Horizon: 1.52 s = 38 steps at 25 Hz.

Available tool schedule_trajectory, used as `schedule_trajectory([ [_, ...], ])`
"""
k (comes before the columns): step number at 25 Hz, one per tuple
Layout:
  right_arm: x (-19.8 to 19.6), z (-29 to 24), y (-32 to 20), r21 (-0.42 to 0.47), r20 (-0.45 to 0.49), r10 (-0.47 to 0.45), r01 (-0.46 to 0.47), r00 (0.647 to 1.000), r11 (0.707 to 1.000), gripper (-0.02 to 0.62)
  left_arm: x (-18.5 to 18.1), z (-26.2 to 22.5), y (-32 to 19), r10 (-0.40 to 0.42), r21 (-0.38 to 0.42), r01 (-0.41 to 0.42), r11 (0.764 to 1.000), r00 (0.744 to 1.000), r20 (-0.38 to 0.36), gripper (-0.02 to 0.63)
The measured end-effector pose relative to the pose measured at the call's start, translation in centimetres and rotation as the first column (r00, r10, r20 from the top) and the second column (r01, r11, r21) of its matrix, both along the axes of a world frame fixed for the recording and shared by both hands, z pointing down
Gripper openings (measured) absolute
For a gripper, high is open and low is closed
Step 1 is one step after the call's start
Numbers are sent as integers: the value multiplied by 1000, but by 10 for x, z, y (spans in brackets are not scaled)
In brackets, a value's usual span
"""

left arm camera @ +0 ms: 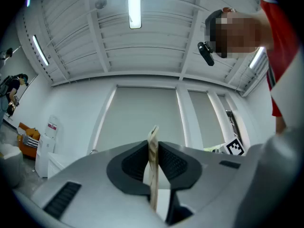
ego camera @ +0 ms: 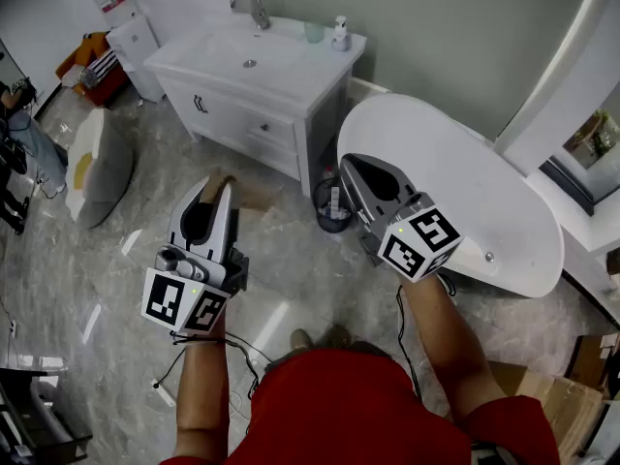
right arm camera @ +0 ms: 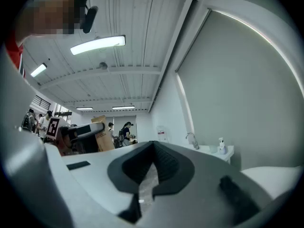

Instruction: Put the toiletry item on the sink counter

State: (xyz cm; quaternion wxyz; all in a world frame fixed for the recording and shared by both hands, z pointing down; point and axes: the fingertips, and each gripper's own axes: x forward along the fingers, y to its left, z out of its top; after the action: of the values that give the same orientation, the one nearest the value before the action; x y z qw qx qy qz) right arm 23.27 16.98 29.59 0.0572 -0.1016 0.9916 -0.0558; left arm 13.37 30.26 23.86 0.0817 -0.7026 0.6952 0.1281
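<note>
Held out forward and tilted up, left tongs (ego camera: 223, 195) pinch a thin tan packet (left arm camera: 153, 144); right tongs (ego camera: 349, 166) are pressed together.

My left gripper (ego camera: 221, 194) covers most of the flat tan item (left arm camera: 153, 148). Only its edge shows, type undetermined. Bin (ego camera: 333, 223) contents too small to identify.

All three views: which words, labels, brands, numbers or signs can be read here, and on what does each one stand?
No text is readable in any view.
Red label on the white dispenser: too small to read.
Print on the cardboard box: blurred.
Pump bottle on the sink counter: too small to read.
Two marker cubes: square patterns only, no letters.
</note>
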Motion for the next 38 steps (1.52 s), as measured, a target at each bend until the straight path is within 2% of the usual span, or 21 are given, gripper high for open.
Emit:
schedule_trajectory([
  [18, -2, -3, 3, -7, -6, -7, 7, 1000, 1000, 29, -3, 1, 2, -3, 12, 3, 1000, 1000, -19, 69],
  [30, -44, -6, 14, 2, 6, 7, -7, 1000, 1000, 29, -45, 4, 11, 20, 18, -19, 1000, 999, -31, 68],
  [38, -67, -6, 18, -1, 11, 51, -51, 999, 999, 29, -80, 8, 15, 48, 12, -47, 999, 998, -35, 67],
])
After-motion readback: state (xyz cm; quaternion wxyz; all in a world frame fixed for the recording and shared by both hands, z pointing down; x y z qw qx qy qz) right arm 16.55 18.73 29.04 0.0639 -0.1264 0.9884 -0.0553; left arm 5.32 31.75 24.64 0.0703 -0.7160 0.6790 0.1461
